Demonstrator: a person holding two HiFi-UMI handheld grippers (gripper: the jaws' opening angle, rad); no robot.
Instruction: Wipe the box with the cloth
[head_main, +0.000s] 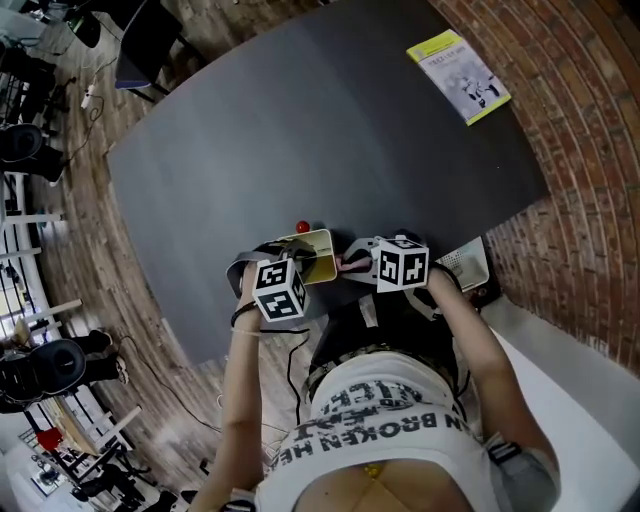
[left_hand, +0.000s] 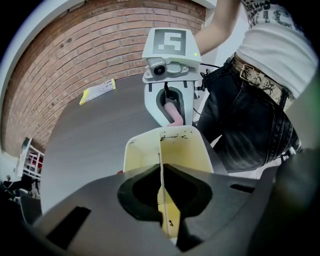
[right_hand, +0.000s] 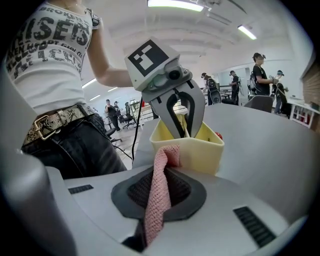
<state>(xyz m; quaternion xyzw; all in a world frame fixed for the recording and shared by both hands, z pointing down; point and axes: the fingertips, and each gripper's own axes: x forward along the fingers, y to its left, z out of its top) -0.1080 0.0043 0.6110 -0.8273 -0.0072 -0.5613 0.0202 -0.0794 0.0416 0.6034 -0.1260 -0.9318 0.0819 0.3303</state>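
1. Head view: the yellow box (head_main: 318, 243) sits on the dark grey table (head_main: 330, 130) close to its near edge, just in front of the person, with the two grippers on either side of it.
2. The box stands upright with its open top facing up. The left gripper (head_main: 297, 260) covers part of it here, so its long axis is hard to judge from above. In the left gripper view the box appears to stretch lengthwise away from the jaws toward the right gripper (head_main: 350, 263).
3. In the left gripper view, the left gripper's jaws are pressed together on a thin upright wall of the box, seen edge-on between them. Small black specks mark the box's pale yellow surface near its far rim.
4. In the right gripper view, the right gripper's jaws pinch the pink knitted cloth (right_hand: 159, 190). The cloth rises out of the jaws as a narrow strip, and its free end lies against the box's outer wall just under the rim.
5. The right gripper is just right of the box and points toward it; the left gripper comes down steeply onto the box from the left.
6. A small red thing (head_main: 302, 227) lies on the table just beyond the box's far side.
7. A yellow-green booklet (head_main: 458, 75) lies at the far right of the table, well apart from the box.
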